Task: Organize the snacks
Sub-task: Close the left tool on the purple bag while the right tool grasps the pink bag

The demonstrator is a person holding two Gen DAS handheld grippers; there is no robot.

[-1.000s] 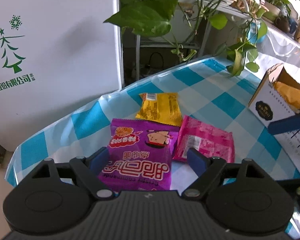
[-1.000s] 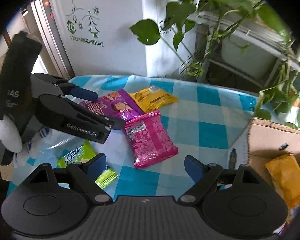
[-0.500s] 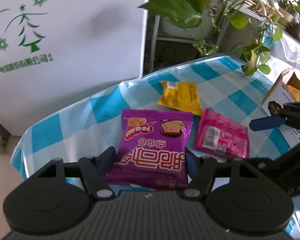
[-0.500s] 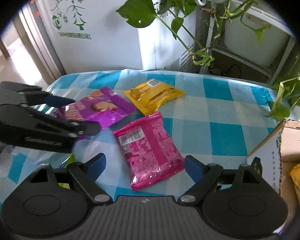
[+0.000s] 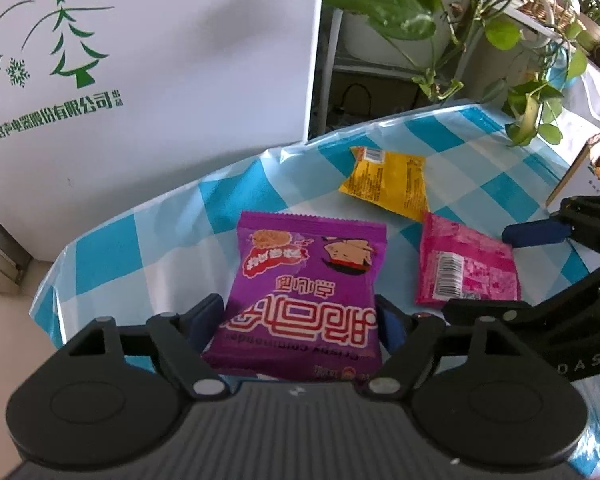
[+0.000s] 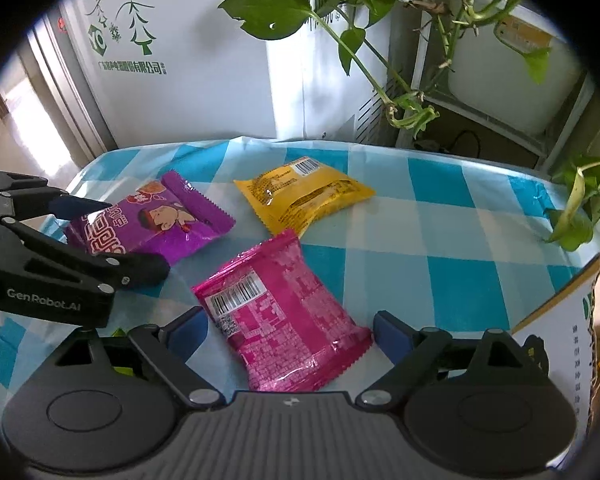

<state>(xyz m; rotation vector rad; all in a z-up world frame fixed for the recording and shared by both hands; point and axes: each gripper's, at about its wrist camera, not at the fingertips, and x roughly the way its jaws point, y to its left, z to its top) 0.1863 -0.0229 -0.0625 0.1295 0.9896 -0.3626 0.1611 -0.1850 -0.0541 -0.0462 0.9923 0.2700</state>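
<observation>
A purple snack pack (image 5: 308, 288) lies on the blue-checked tablecloth (image 5: 148, 240), its near end between the fingers of my left gripper (image 5: 300, 318), which closely flank it; the pack also shows in the right wrist view (image 6: 148, 220). A pink snack pack (image 6: 284, 312) lies between the spread fingers of my right gripper (image 6: 290, 334), which is open. A yellow snack pack (image 6: 304, 196) lies farther back. A cardboard box (image 6: 560, 316) stands at the right with an orange pack inside.
A large white carton with green print (image 5: 140, 80) stands behind the table's left edge. Potted vines (image 5: 384, 4) hang over the back of the table. Small green packets (image 6: 120, 332) lie by my right gripper's left finger.
My left gripper has moved forward around the purple pack and its fingers have narrowed beside it. My right gripper has advanced so the pink pack lies between its fingers.
</observation>
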